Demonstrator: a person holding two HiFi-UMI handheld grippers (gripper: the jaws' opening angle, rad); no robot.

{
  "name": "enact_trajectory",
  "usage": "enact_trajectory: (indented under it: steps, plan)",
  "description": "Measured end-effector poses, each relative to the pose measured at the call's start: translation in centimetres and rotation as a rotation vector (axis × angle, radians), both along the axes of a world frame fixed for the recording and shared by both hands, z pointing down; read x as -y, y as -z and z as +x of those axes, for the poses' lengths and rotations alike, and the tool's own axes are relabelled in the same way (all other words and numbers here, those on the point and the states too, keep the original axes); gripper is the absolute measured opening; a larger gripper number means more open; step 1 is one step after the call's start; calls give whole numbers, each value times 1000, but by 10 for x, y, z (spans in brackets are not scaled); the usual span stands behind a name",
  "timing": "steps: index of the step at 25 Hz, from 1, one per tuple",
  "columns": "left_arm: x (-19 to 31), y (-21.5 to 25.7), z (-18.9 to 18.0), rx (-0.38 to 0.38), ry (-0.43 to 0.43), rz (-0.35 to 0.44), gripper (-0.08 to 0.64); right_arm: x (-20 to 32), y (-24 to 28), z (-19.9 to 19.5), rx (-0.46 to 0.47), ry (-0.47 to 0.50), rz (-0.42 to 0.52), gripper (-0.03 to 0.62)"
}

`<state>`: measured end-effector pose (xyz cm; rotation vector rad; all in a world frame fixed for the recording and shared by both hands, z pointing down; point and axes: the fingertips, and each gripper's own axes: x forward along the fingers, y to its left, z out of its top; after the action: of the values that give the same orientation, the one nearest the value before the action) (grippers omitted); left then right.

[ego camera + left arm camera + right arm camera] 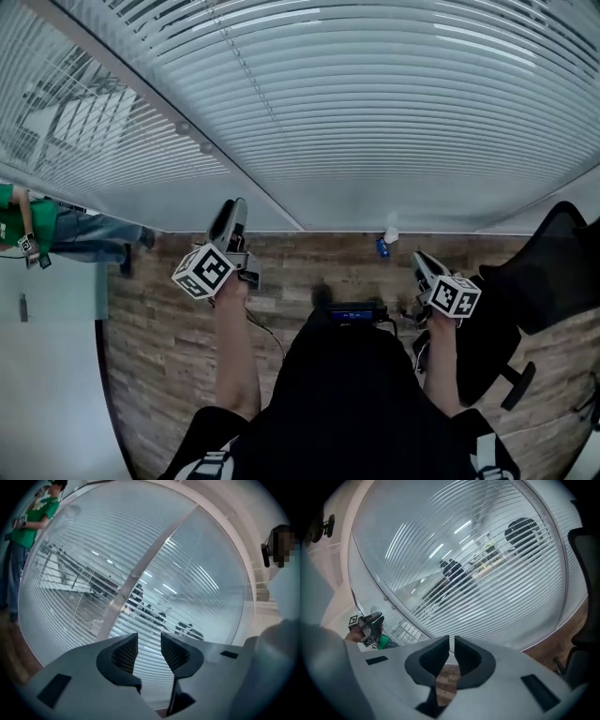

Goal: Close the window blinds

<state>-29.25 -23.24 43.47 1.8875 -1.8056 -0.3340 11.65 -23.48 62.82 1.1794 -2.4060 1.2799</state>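
A black top [347,403] fills the head view at 6 o'clock, with a small dark device showing a blue strip [353,314] just above it. Two bare forearms reach up from it. The left gripper [234,214] rises at about 10 o'clock; its own view shows the jaws standing well apart with nothing between them, only slats beyond. The right gripper [422,265] sits lower, at about 2 o'clock, its jaws drawn almost together — a thin slit, nothing in it. Below both lies a wood-plank floor [159,347]. A black office chair [544,281] stands at 3 o'clock, near the right gripper, and a small blue object [382,247] lies at the foot of the wall between the grippers. At 9 o'clock a person in a green shirt [14,220] stands well apart. The window blinds [375,112] span the whole top from 10 to 2 o'clock, hanging down almost to the floor, crossed by a pale frame post [187,131] — lights and dark shapes show through their slats.
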Motion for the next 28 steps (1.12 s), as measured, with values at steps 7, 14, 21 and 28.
enact_trajectory:
  steps: [7, 14, 21, 28]
  plan:
    - [56, 21, -66, 60, 99, 30, 146, 1, 16, -8, -17, -83, 11, 41]
    - [83, 23, -106, 196, 192, 3, 146, -10, 19, -7, -46, -153, -2, 41]
    - [92, 24, -102, 324, 179, -8, 144, -21, 16, -9, -67, -182, -31, 41]
    - [94, 24, -95, 451, 185, -31, 167, -26, 18, -12, -68, -184, -32, 41]
